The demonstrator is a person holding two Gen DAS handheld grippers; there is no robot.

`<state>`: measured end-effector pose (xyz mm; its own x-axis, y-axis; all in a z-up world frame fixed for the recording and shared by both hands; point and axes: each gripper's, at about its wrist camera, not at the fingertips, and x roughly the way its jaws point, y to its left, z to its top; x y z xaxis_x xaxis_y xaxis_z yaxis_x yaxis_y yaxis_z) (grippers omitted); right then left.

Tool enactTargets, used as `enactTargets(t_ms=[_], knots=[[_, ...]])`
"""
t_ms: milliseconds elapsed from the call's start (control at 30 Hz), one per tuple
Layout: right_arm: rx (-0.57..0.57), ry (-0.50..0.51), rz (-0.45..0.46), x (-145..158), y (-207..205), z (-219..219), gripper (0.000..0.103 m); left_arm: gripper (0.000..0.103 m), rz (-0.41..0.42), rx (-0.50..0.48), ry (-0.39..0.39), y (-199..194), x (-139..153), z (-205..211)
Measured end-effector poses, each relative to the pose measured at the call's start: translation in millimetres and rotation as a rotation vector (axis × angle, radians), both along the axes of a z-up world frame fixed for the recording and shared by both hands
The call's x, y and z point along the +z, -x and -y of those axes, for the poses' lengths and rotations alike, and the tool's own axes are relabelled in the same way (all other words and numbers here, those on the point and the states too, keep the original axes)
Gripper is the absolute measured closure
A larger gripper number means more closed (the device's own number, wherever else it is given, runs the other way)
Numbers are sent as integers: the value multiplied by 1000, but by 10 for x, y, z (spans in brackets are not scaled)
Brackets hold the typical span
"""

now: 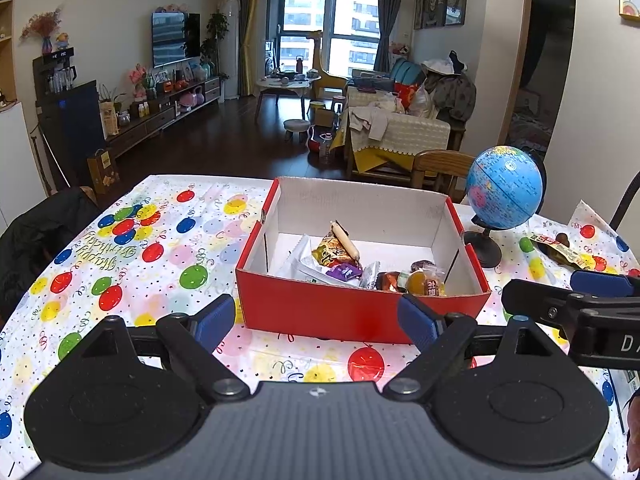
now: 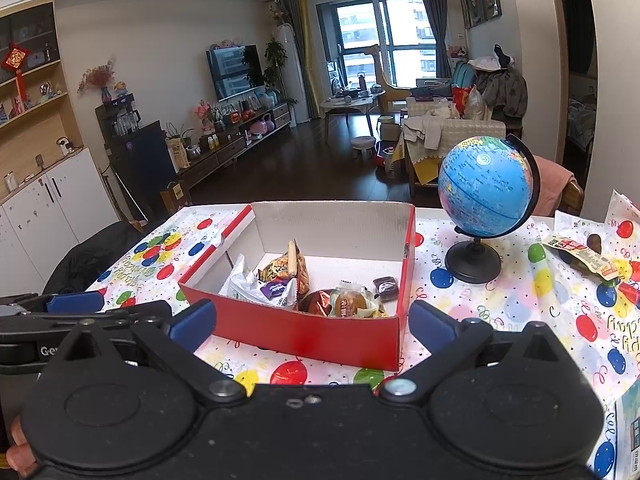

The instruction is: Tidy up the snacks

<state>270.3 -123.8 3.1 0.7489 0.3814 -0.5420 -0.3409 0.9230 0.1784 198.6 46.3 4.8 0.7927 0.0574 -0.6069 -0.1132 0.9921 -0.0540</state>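
Both the left tongs (image 1: 316, 320) and right tongs (image 2: 312, 326) hover apart and empty before the red cardboard box (image 2: 304, 336), which holds most wrapped snacks. One brown-wrapped snack packet (image 2: 584, 258) lies right of the box, beyond the blue globe (image 2: 484, 186); fetching it likely comes next.

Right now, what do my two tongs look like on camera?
The left tongs and right tongs match: matte black bodies with round discs at the base, silver pivot bolts, black linkage arms and blue padded fingertips. White lettering, only partly readable, marks each one's side where it shows in the other's view. No cables or sleeves show.
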Motion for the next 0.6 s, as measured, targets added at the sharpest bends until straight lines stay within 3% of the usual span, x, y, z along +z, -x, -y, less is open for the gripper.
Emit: enactTargets(t_ms=[600], knots=[[2, 3, -8, -42, 14, -25, 0, 14, -3, -6, 1, -12, -64, 4]])
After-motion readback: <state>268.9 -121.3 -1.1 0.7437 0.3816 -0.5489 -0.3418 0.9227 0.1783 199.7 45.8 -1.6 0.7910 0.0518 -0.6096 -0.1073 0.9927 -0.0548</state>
